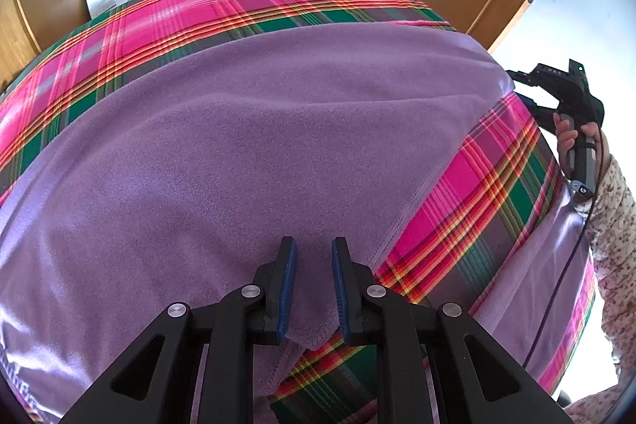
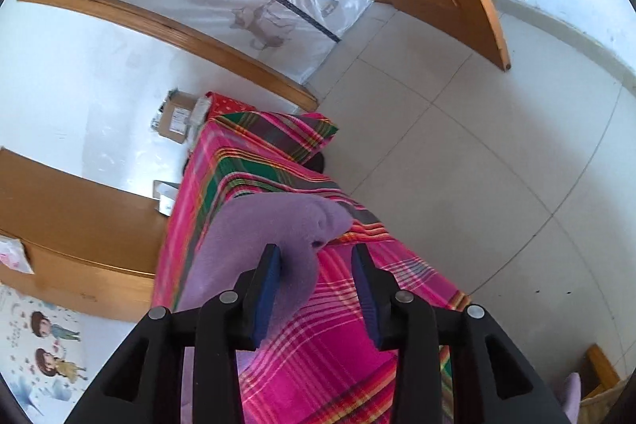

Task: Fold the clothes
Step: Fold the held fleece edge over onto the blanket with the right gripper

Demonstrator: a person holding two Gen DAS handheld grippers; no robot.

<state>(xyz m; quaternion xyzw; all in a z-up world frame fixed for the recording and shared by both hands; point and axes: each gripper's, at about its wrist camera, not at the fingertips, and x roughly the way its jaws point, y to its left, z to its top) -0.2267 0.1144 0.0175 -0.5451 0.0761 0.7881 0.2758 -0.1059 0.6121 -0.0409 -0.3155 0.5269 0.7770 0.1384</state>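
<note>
Left hand-held gripper pinches purple fleece hem on table; right hand-held gripper open, fleece beside its left pad. First fold looks laid, more remain.

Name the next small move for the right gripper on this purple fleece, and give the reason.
Probably close the right gripper on the purple fleece: its jaws stand apart, the bunched corner rests against only one pad, so nothing is gripped yet. The left gripper sits at the near hem over the plaid cloth, ready for a fold.
</note>
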